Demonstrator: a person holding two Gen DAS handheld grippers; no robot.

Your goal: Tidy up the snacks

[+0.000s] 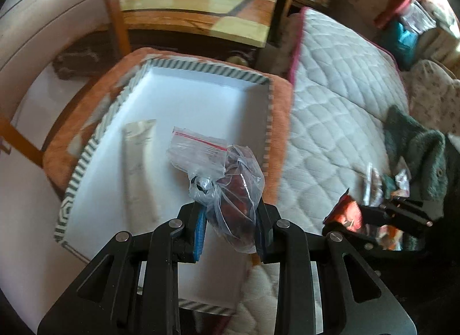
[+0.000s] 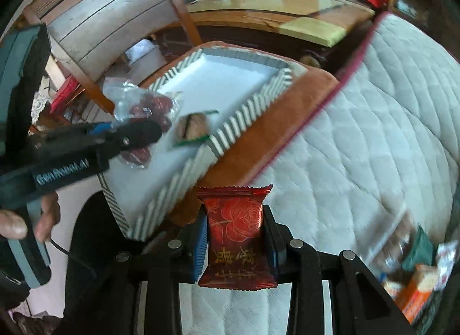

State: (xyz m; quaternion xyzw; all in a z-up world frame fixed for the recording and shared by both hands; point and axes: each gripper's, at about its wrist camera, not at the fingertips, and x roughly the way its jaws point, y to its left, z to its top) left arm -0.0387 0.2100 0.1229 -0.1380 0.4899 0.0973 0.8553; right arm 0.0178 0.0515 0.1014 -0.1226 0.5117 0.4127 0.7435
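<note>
In the left wrist view, a quilted white mattress (image 1: 339, 110) is seen to the right, with a dark green fuzzy cloth (image 1: 414, 156) and a few loose packets lying on it near the right edge. A wooden table (image 1: 201, 15) is seen behind, and a wooden chair leg (image 1: 115, 9) stands at the upper left. A striped-rimmed white box (image 1: 89, 150) is set on an orange cushion (image 1: 283, 110) beside the mattress. A pale tube-like pack (image 1: 141, 162) is seen lying inside the box. A clear plastic bag of dark red fruit (image 1: 235, 185), knotted and with a zip strip at the top, is clamped between the pads of the left gripper (image 1: 230, 220) and held above the box. At the right, the right gripper (image 1: 356, 217) is seen closed on a red packet.

In the right wrist view, a nut-coloured snack in a clear wrapper (image 2: 191, 129) is seen inside the box, near the striped wall. More packets are scattered, blurred, at the lower right. A red foil packet (image 2: 235, 234), printed with a gold rose and gold characters, is gripped upright over the mattress edge, short of the box. A hand (image 2: 26, 220) is seen on the left gripper's handle.
</note>
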